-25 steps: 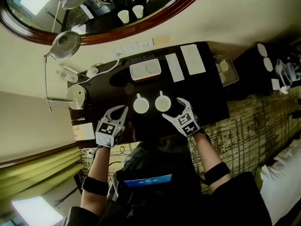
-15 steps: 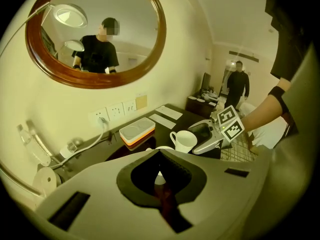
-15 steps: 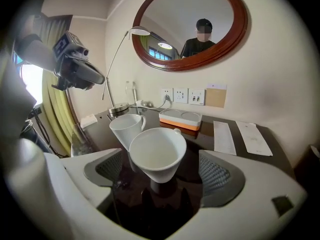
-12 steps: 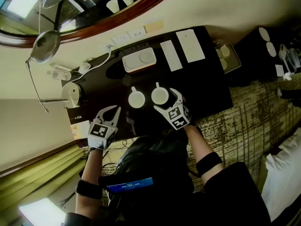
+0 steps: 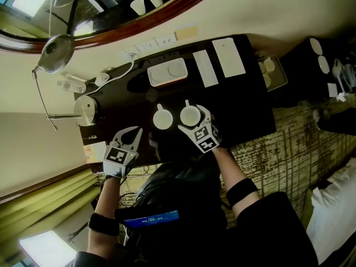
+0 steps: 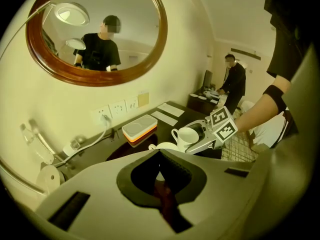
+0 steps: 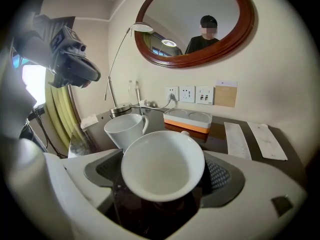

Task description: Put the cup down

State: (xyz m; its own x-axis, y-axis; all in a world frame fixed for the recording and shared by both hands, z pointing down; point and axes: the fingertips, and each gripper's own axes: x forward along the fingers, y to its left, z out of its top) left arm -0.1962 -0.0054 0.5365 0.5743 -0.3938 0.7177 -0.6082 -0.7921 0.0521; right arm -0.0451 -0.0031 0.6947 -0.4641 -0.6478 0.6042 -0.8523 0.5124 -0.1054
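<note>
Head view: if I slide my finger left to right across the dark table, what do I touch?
Round lamp base → white cup → second white cup → wide white card → small tray.

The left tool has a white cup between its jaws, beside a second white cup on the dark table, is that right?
No, it is the right tool, not the left: the right gripper view shows the white cup between its jaws, which have just been opening. The second white cup does stand beside it on the dark table.
</note>
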